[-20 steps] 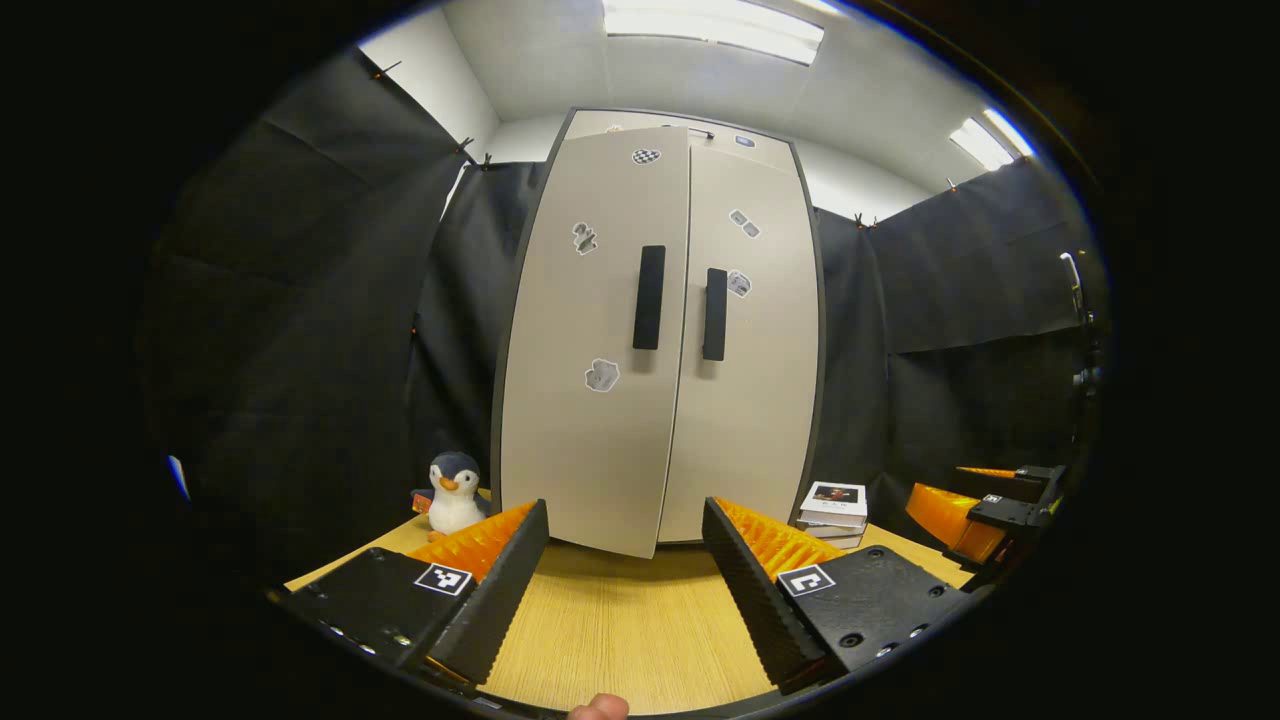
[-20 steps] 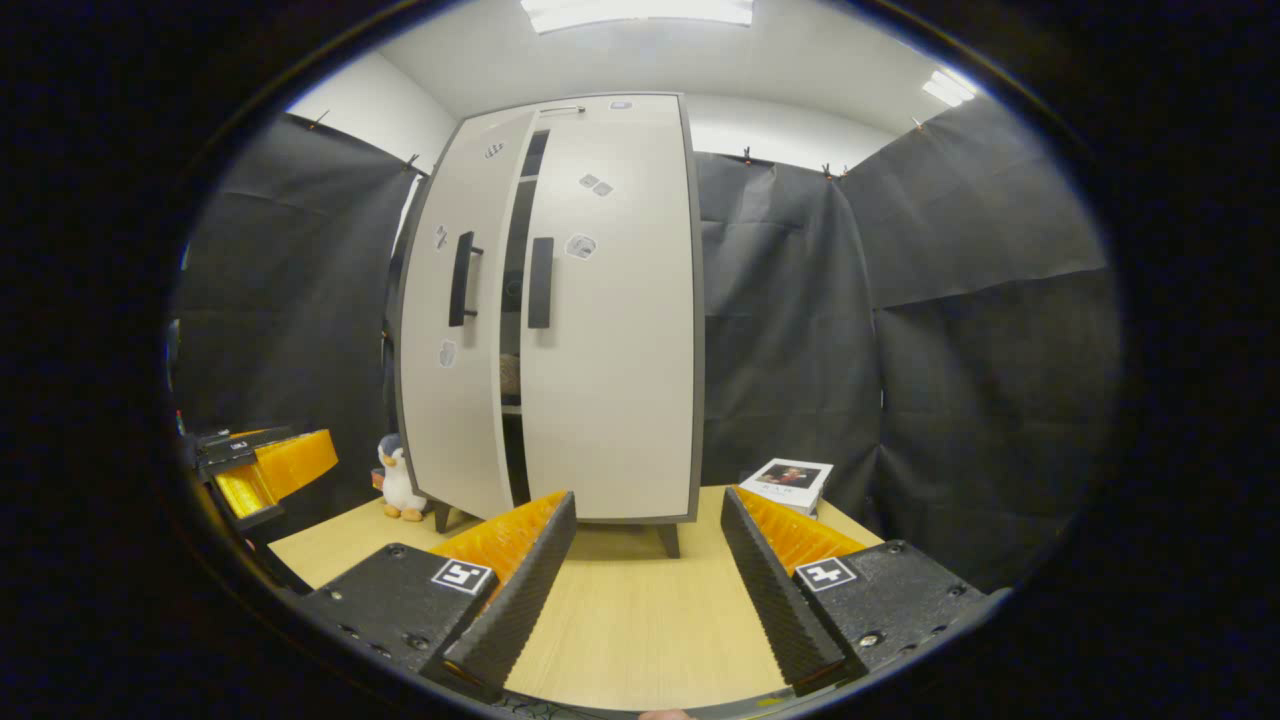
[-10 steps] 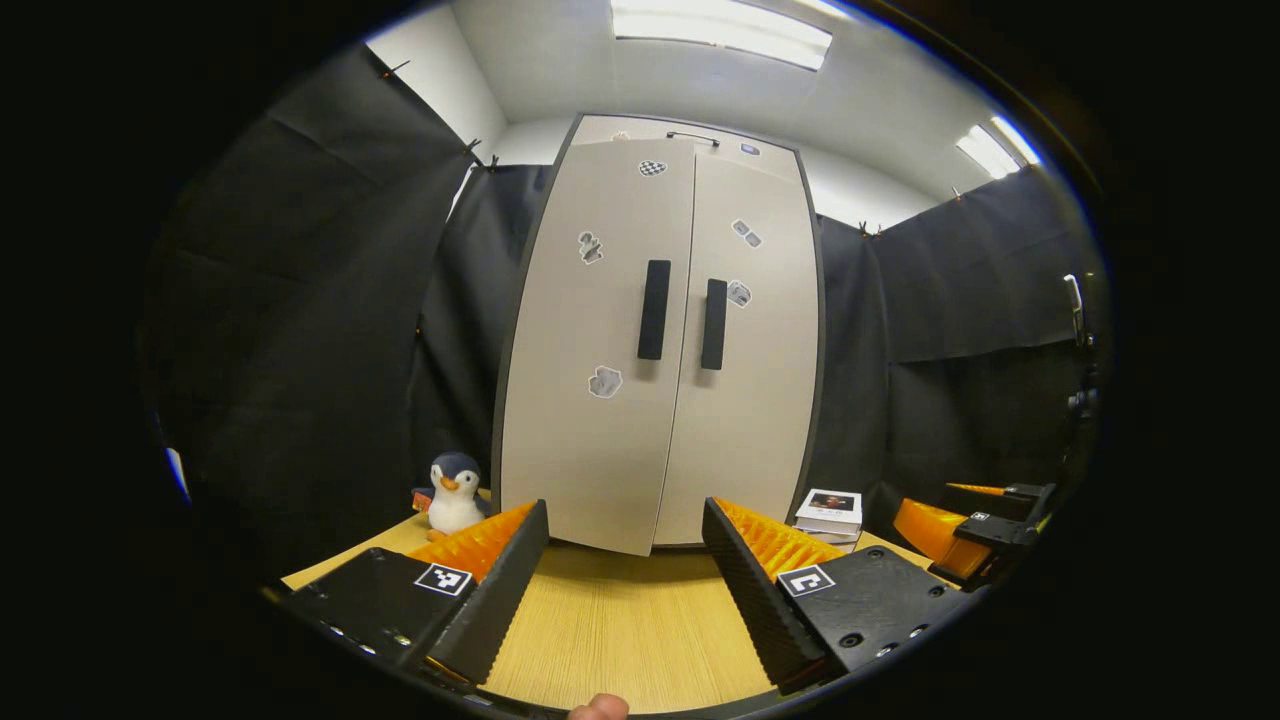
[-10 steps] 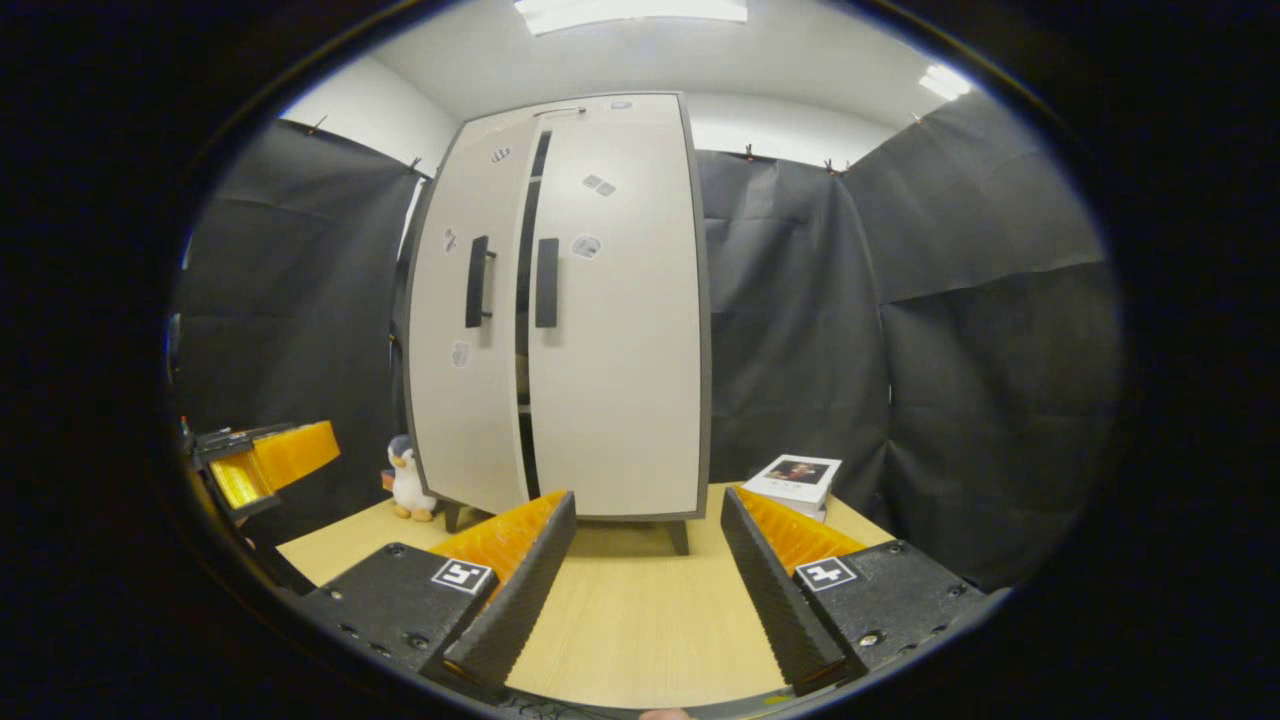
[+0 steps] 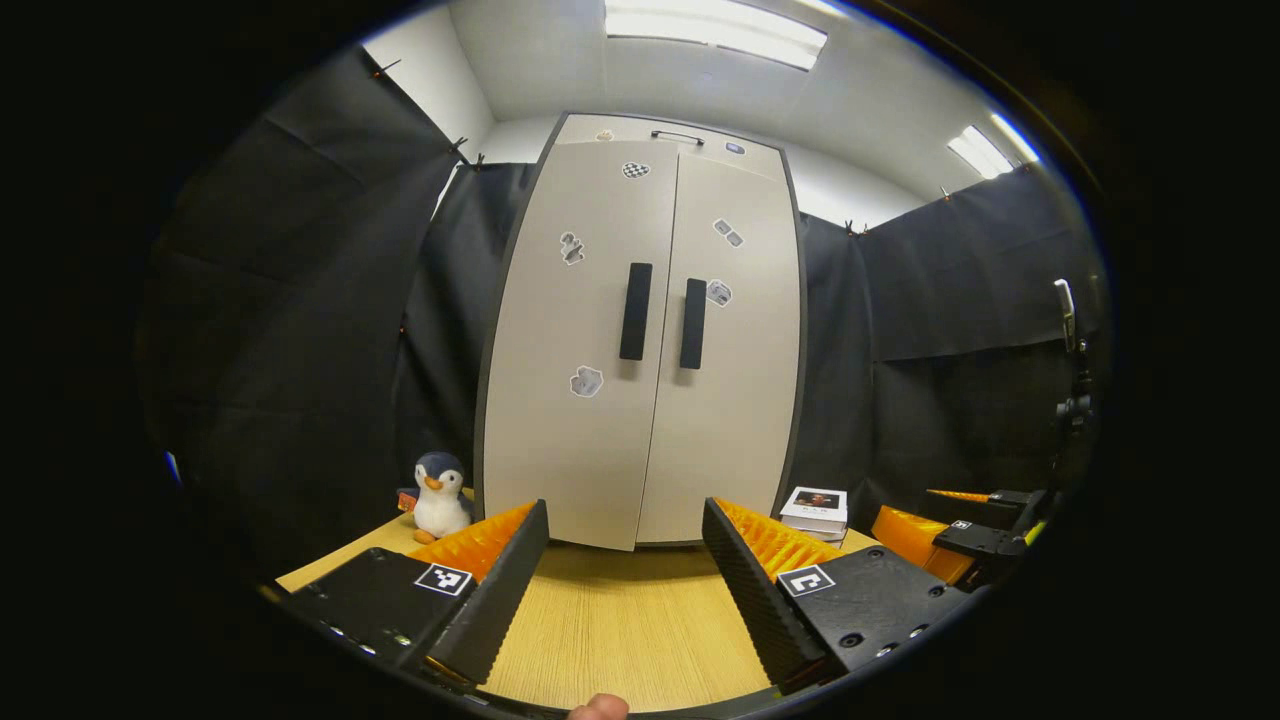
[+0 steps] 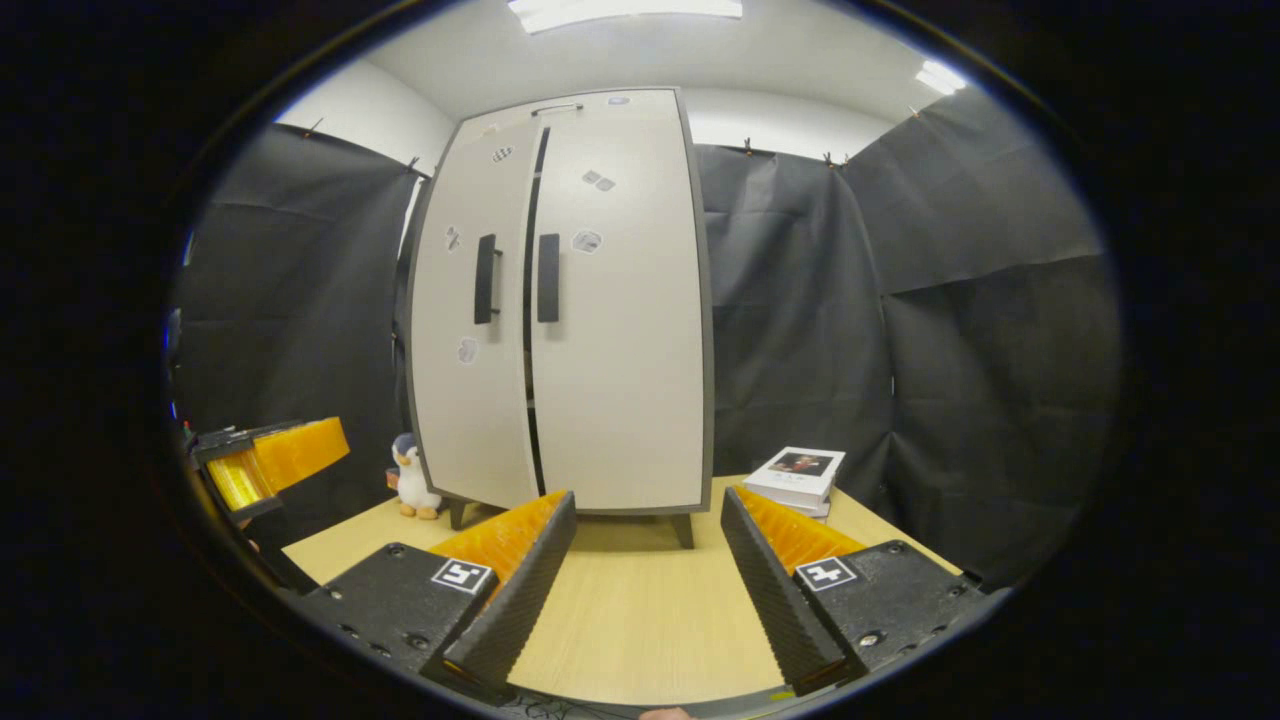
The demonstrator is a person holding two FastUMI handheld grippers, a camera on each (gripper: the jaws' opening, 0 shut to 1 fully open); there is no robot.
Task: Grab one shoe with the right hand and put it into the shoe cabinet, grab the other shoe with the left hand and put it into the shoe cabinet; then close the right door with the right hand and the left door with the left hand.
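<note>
The beige shoe cabinet (image 5: pixel 640 340) stands on the far side of the wooden table, its two black handles (image 5: pixel 635 311) side by side. In the left gripper view both doors look flush. From the right gripper view, a thin dark slit (image 6: pixel 530 330) runs between the left door (image 6: pixel 470 330) and the right door (image 6: pixel 620 320). The doors hide the inside. My left gripper (image 5: pixel 622 520) is open and empty, a short way in front of the doors. The right gripper (image 6: pixel 648 505) is open and empty too, set off to the cabinet's right.
A plush penguin (image 5: pixel 438 495) sits left of the cabinet. A stack of books (image 5: pixel 815 507) lies to its right. Light wooden table (image 5: pixel 620 620) stretches in front. The right gripper's body (image 5: pixel 960 530) is at the left view's far right. A fingertip (image 5: pixel 598 708) pokes in at the bottom.
The left door has swung in from clearly ajar to almost flush; the gap narrowed to a slit. My left gripper drew back a little from the cabinet. The right gripper barely moved.
</note>
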